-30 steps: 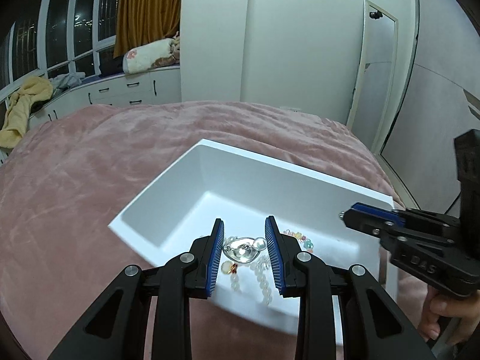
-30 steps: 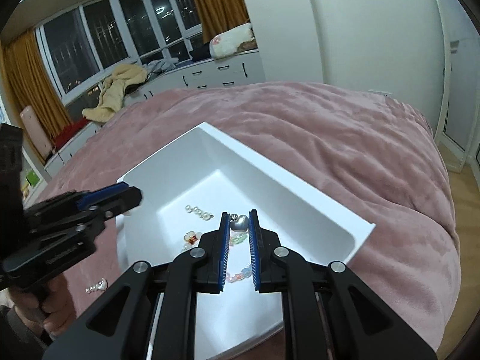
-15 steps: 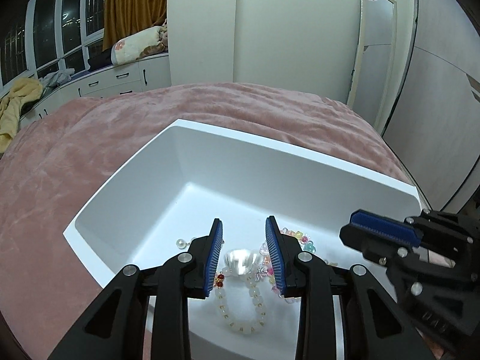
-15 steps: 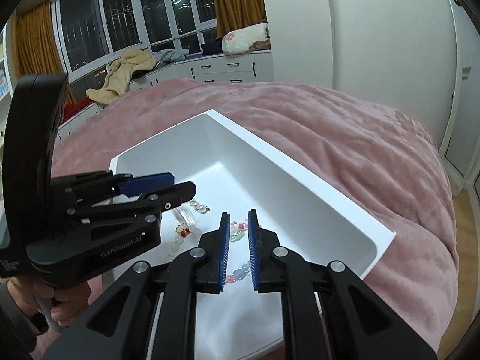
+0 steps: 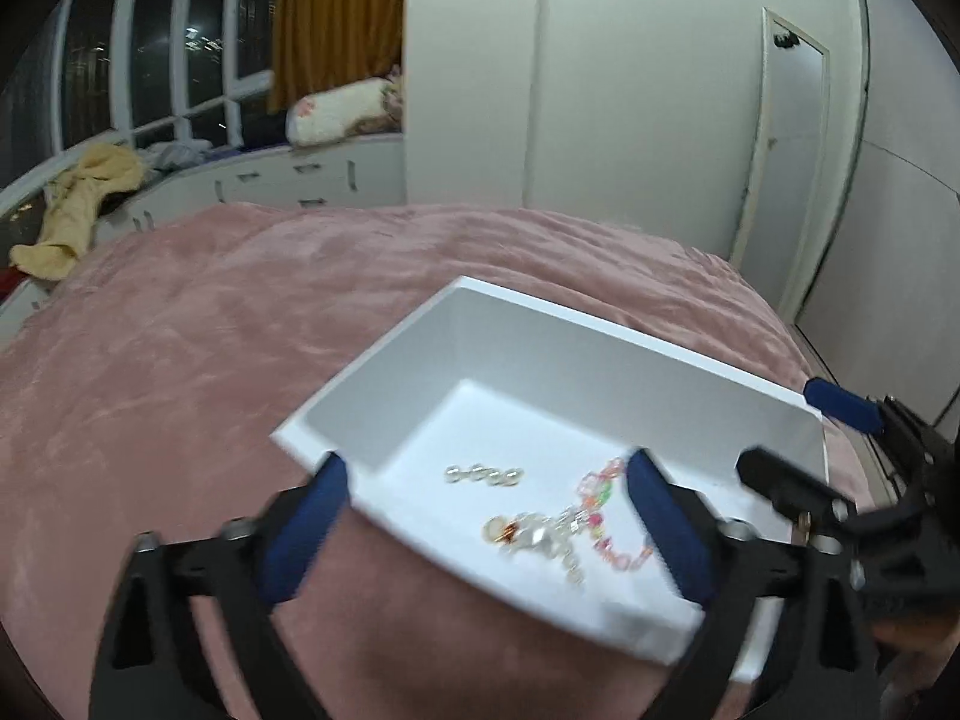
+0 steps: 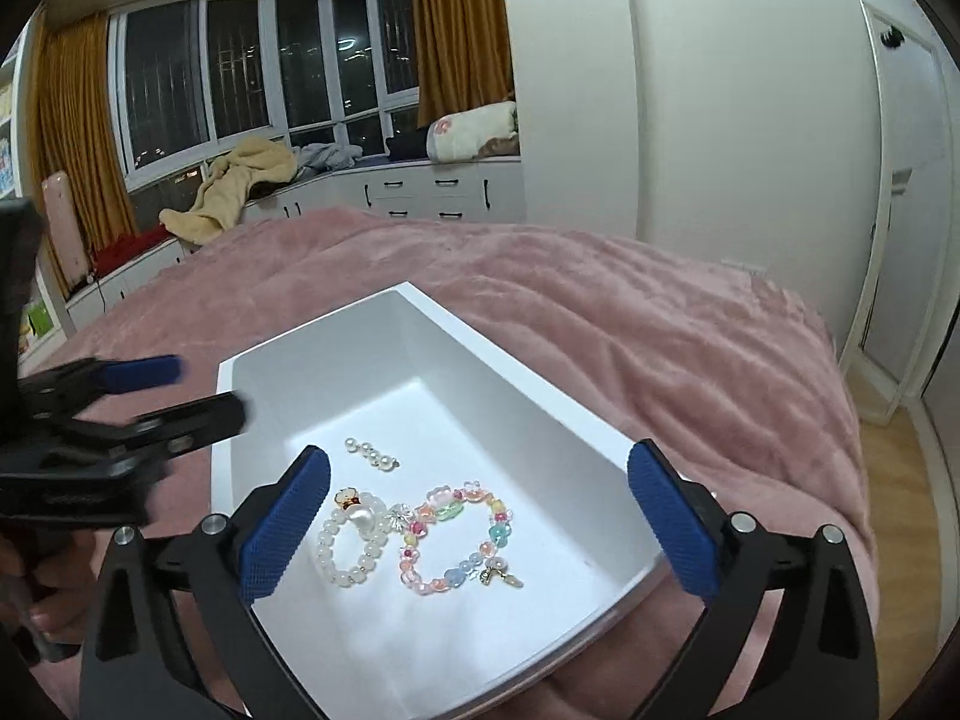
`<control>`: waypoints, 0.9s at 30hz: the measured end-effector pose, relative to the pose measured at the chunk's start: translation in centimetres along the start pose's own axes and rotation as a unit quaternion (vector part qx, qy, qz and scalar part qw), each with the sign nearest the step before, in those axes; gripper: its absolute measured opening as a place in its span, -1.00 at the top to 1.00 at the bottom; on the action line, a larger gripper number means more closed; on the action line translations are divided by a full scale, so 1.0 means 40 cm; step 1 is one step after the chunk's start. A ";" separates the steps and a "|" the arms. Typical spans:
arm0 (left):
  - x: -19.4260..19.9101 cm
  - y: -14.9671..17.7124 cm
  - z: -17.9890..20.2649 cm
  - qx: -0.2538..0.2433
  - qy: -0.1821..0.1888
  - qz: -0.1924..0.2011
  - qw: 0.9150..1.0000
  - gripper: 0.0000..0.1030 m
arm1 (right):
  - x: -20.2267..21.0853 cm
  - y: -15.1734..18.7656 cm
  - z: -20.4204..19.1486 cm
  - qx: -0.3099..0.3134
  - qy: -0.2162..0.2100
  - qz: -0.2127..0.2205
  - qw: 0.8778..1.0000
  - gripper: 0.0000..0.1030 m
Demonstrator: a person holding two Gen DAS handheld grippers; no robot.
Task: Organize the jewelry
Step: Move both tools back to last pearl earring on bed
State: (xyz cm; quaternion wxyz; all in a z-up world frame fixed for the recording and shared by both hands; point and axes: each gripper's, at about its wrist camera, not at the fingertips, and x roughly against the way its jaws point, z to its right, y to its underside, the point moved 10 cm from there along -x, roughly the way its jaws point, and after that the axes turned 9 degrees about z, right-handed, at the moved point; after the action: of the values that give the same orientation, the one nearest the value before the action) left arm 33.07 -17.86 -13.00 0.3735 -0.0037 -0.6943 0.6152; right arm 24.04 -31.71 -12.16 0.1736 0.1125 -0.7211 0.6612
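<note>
A white rectangular box sits on a pink bed. Inside lie a white pearl bracelet with a heart charm, a pastel flower-bead bracelet and a short pearl strand. In the left wrist view the same jewelry shows blurred: the bracelets and the strand. My left gripper is open and empty above the box's near edge; it also shows in the right wrist view. My right gripper is open wide and empty over the bracelets; it also shows in the left wrist view.
The pink blanket covers the bed around the box. White drawers with a yellow towel and a pillow stand under the windows. A door and wooden floor lie to the right.
Both grippers opened wide. The left one released the silver heart piece into the box and pulled back; the right one moved over the bracelets.
</note>
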 end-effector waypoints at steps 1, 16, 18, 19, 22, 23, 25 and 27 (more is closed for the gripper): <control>0.019 0.003 -0.012 0.003 -0.002 0.002 1.000 -0.90 | 0.005 -0.004 -0.006 0.007 0.001 0.002 1.000 -0.91; 0.310 0.224 -0.226 0.039 -0.073 0.004 0.997 -0.91 | 0.171 -0.128 -0.212 0.006 -0.131 0.093 0.987 -0.91; 0.328 0.270 -0.239 0.031 -0.081 -0.004 0.996 -0.91 | 0.185 -0.138 -0.275 -0.005 -0.175 0.096 0.980 -0.91; 0.335 0.286 -0.241 0.026 -0.085 -0.006 0.996 -0.91 | 0.186 -0.136 -0.298 -0.015 -0.190 0.091 0.977 -0.91; 0.347 0.336 -0.253 0.019 -0.097 -0.016 0.995 -0.91 | 0.150 -0.085 -0.401 -0.065 -0.267 0.026 0.961 -0.91; 0.347 0.348 -0.256 0.021 -0.097 -0.018 0.995 -0.91 | 0.141 -0.070 -0.423 -0.064 -0.275 0.011 0.959 -0.91; 0.339 0.371 -0.261 0.018 -0.101 -0.025 0.994 -0.91 | 0.108 -0.022 -0.487 -0.047 -0.292 -0.037 0.954 -0.91; 0.326 0.385 -0.268 0.015 -0.102 -0.029 0.994 -0.91 | 0.084 0.010 -0.526 -0.038 -0.303 -0.068 0.950 -0.91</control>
State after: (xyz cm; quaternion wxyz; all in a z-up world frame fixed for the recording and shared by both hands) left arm 22.28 1.07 -19.87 0.3185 0.0849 -0.7192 0.6116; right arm 22.95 -10.54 -9.82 -0.0043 0.3497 -0.7548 0.5549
